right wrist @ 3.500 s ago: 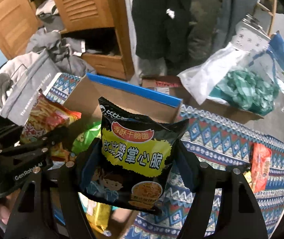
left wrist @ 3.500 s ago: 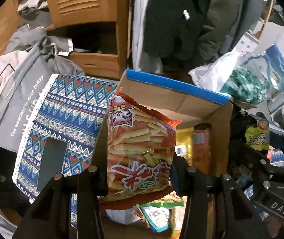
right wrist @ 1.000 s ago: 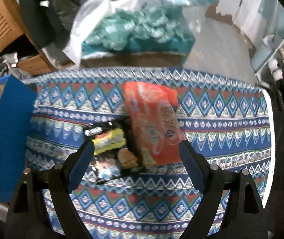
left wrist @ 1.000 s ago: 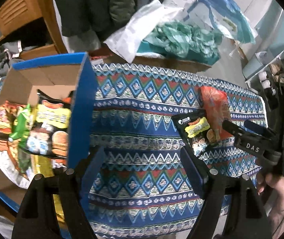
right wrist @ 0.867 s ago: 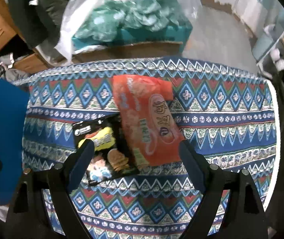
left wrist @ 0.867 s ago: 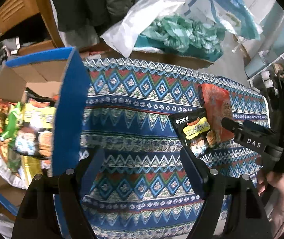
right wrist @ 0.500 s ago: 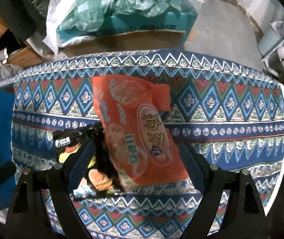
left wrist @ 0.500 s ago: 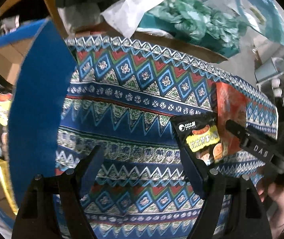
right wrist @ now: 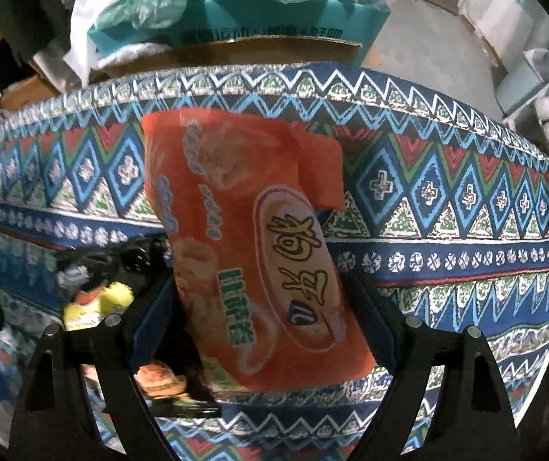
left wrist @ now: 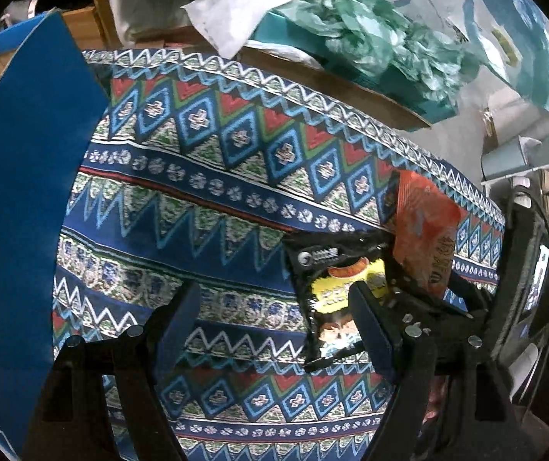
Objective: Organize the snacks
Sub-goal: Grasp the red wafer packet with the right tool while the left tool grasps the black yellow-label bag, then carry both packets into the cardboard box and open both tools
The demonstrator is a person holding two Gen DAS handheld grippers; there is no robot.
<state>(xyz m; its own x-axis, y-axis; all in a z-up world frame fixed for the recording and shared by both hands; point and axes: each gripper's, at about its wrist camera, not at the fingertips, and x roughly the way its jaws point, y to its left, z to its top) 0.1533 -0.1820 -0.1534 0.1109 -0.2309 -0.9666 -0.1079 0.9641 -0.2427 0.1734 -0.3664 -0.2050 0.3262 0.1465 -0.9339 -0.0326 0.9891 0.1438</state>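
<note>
Two packs left to collect, judging from the cloth. At the far left of the left wrist view, only the blue box flap; no more sight of the box inside, seen with several packs in it a second ago. Beside the flap, bare patterned cloth. Above that cloth, the left gripper, lower than a second ago, jaws wide apart and holding nothing, though carrying a red fries pack a few seconds ago. Just right of its gap, and partly behind its right finger, the black snack pack, flat on the cloth. Further right, the orange snack pack, lying over the black one's edge. Around it, the right gripper, also spread wide, one finger at each side of the pack, with no squeeze visible yet; its former black pack gone.

Probably means two packs delivered to the box and both hands back for the last pair. Still needs a small shift of the left gripper to the right before closing.
</note>
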